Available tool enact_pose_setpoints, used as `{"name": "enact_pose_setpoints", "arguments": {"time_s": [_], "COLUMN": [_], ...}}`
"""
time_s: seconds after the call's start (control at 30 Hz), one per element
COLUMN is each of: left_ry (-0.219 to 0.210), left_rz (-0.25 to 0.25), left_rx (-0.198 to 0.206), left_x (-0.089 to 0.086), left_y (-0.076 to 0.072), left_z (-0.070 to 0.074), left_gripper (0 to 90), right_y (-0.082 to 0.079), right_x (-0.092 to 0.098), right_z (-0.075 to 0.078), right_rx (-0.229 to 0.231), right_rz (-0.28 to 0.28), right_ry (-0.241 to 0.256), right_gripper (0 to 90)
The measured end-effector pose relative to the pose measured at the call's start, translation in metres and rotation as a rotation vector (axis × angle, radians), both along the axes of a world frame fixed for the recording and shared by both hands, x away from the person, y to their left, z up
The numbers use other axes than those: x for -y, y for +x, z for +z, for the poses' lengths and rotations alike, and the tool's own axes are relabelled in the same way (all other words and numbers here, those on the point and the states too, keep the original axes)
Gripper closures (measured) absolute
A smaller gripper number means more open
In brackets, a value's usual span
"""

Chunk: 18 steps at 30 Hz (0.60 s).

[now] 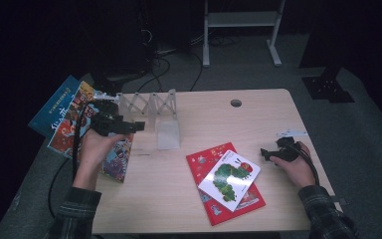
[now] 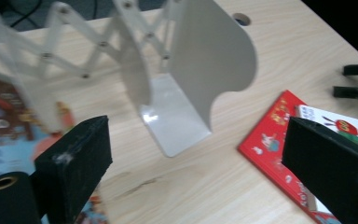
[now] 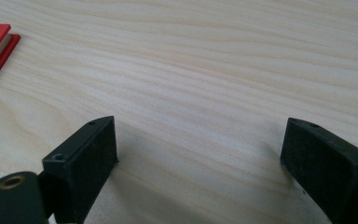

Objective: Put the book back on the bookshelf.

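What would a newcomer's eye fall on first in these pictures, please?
Probably the caterpillar picture book, lying on a red book at the table's near right. Next, the white expanding book rack standing at the far left, with the left gripper open beside it above colourful books. The right gripper rests open on bare wood.

The high view looks forward and down over the whole wooden table [image 1: 258, 114]. The left gripper view sits low, close to the white folding book rack [image 2: 186, 65], facing the red book [image 2: 272, 140], which the high view shares. The right gripper view skims bare tabletop
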<state>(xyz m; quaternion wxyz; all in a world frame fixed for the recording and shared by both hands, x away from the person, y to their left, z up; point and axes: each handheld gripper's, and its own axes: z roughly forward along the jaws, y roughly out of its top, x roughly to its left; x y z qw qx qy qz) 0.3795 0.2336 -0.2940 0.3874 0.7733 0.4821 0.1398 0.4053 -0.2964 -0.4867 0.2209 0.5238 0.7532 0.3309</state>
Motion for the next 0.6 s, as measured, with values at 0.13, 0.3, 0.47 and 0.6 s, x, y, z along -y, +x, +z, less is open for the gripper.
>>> {"name": "enact_pose_setpoints", "arguments": {"time_s": [0.13, 0.3, 0.47, 0.6], "left_ry": [-0.011, -0.003, -0.012, 0.01], "left_rz": [-0.043, -0.09, -0.146, -0.173], "left_rx": [-0.008, -0.009, -0.01, -0.034], "left_x": [0.014, 0.032, 0.047, 0.057], "left_y": [-0.005, -0.01, -0.015, -0.017], "left_z": [-0.013, -0.029, -0.048, -0.064], "left_gripper": [2.6, 0.0, 0.0, 0.0], "right_y": [0.0, -0.001, -0.001, -0.003], "right_x": [0.0, 0.0, 0.0, 0.0], "right_z": [0.0, 0.0, 0.0, 0.0], "right_rx": [0.001, -0.001, 0.001, 0.0], "right_rz": [0.002, 0.013, 0.021, 0.029], "right_ry": [-0.001, 0.001, 0.0, 0.0], "right_gripper": [9.5, 9.7, 9.8, 11.0]}}
